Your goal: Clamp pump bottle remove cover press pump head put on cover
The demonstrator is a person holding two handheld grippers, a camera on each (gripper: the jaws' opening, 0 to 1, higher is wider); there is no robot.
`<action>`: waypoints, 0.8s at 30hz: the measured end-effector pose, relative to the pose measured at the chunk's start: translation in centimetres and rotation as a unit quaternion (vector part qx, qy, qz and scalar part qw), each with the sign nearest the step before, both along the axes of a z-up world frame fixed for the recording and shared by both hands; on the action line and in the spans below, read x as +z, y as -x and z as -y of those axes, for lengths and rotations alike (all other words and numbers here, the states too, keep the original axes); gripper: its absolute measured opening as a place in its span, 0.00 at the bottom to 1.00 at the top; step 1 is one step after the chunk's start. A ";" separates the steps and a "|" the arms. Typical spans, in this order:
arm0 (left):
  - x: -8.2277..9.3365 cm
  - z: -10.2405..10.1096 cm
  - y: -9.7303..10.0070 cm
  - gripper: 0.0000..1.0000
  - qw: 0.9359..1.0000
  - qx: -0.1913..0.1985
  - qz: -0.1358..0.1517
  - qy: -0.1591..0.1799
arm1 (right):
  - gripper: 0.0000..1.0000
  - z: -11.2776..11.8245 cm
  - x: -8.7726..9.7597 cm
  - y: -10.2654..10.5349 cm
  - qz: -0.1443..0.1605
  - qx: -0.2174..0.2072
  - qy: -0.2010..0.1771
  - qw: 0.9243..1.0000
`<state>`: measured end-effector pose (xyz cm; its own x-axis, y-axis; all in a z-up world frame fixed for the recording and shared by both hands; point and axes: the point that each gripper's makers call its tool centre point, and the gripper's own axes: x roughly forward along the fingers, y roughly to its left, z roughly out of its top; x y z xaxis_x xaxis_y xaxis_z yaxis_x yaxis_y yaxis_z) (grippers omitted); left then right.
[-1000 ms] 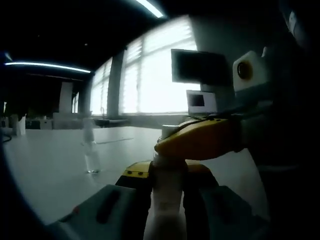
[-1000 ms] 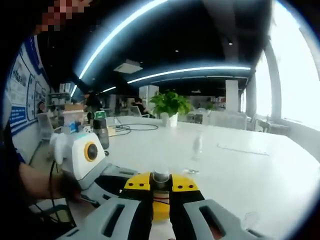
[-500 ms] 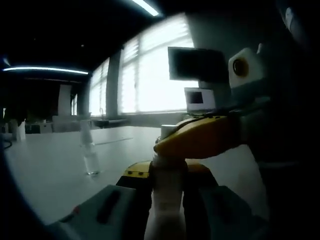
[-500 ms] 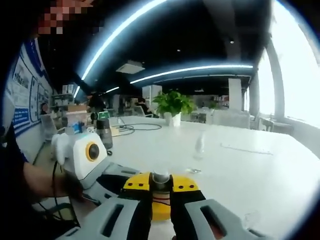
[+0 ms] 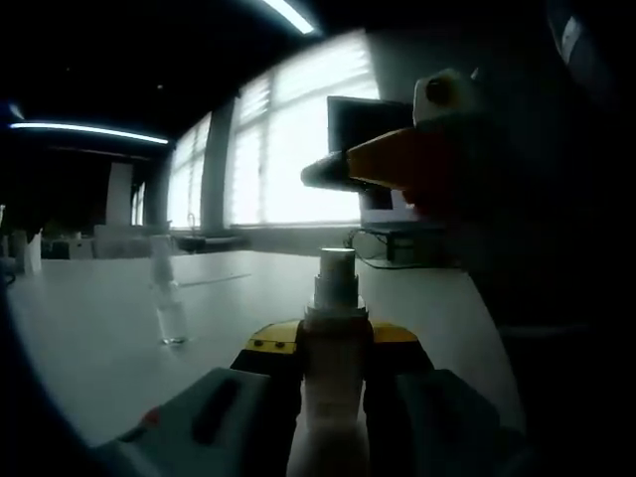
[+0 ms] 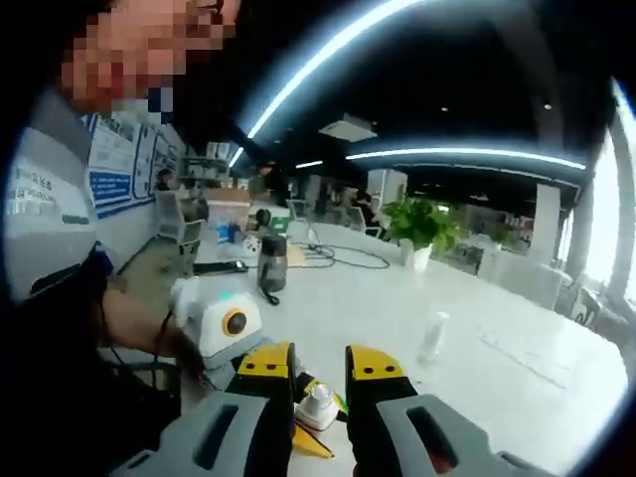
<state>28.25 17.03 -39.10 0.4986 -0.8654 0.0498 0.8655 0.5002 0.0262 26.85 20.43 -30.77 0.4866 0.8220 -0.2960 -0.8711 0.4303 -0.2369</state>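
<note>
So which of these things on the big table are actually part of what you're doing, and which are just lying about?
Part of the job:
- pump bottle, clamped in the left claw
- pump head, now bare
- right claw, above the bottle
- clear cover, standing apart on the table

Just lying about:
- potted plant
- dark flask
- cables
- monitor

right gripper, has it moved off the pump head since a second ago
Yes. In the left gripper view the right gripper has lifted off the pump head and now sits above it, up against the monitor, jaws open.
</note>
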 end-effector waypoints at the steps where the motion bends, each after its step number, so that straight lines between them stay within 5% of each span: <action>1: 0.0 0.0 0.0 0.13 1.000 0.000 0.001 0.000 | 0.12 -0.1 -0.1 -0.1 0.006 0.012 0.019 1.000; 12: 0.0 0.0 0.0 0.13 1.000 -0.005 0.003 -0.001 | 0.10 0.2 -0.8 -0.8 0.008 0.069 0.129 0.989; 16: 0.1 0.2 0.2 0.13 1.000 -0.010 0.007 -0.002 | 0.10 0.3 -1.6 0.3 0.040 0.138 0.208 0.968; 24: 0.0 0.3 0.3 0.13 1.000 -0.011 0.000 -0.001 | 0.07 -0.3 -1.5 0.2 0.044 0.187 0.268 0.944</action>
